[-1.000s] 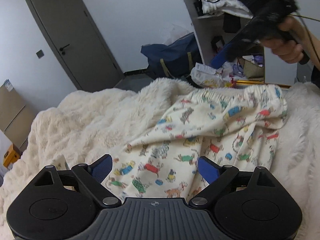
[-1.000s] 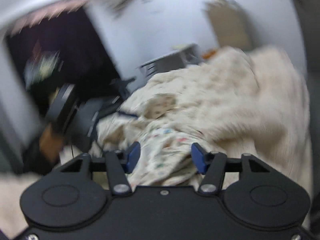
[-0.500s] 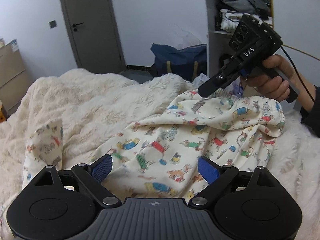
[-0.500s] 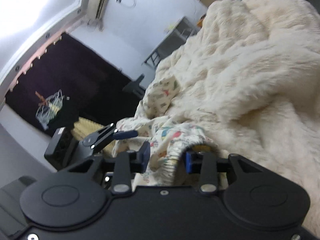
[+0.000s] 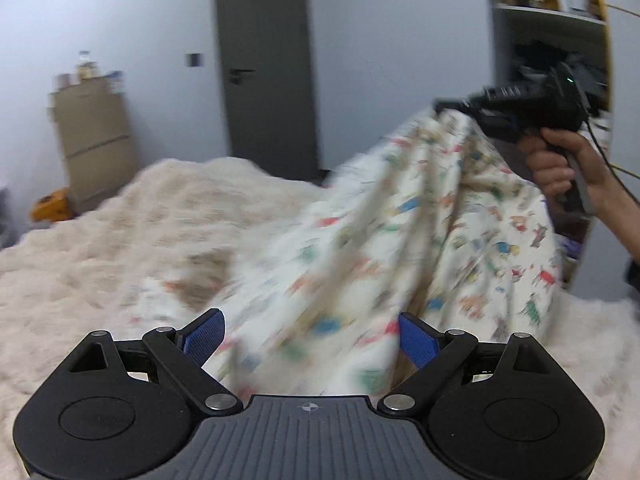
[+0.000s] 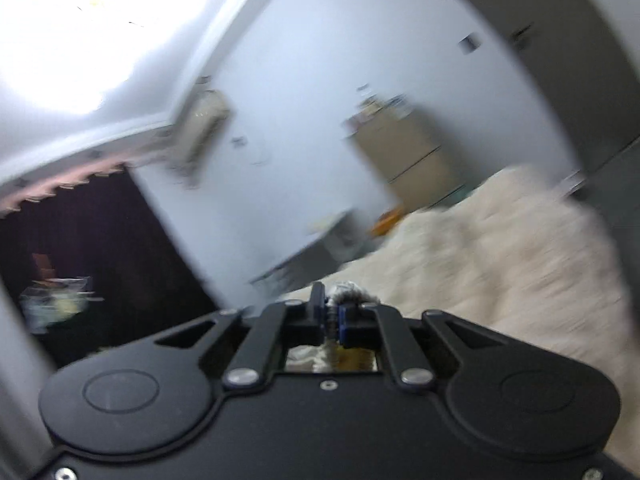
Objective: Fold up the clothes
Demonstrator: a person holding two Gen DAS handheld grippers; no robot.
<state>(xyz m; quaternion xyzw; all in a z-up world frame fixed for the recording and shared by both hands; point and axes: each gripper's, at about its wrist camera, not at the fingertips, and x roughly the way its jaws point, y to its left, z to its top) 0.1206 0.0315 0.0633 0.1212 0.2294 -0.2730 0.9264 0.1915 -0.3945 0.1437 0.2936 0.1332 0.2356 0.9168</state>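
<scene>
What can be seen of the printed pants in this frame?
The printed pants are cream cloth with small colourful figures, soft and motion-blurred. One edge is pinched in the shut right hand-held gripper and raised, so the cloth hangs in folds down to the fluffy cream blanket. Its lower part lies between the open left hand-held gripper fingers, not clamped.

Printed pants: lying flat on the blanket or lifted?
Lifted at one end: the right gripper holds the printed pants up by their edge, cloth draping down to the fluffy blanket.

printed garment (image 5: 400, 240) blurred, arm (image 5: 616, 200) cut off
</scene>
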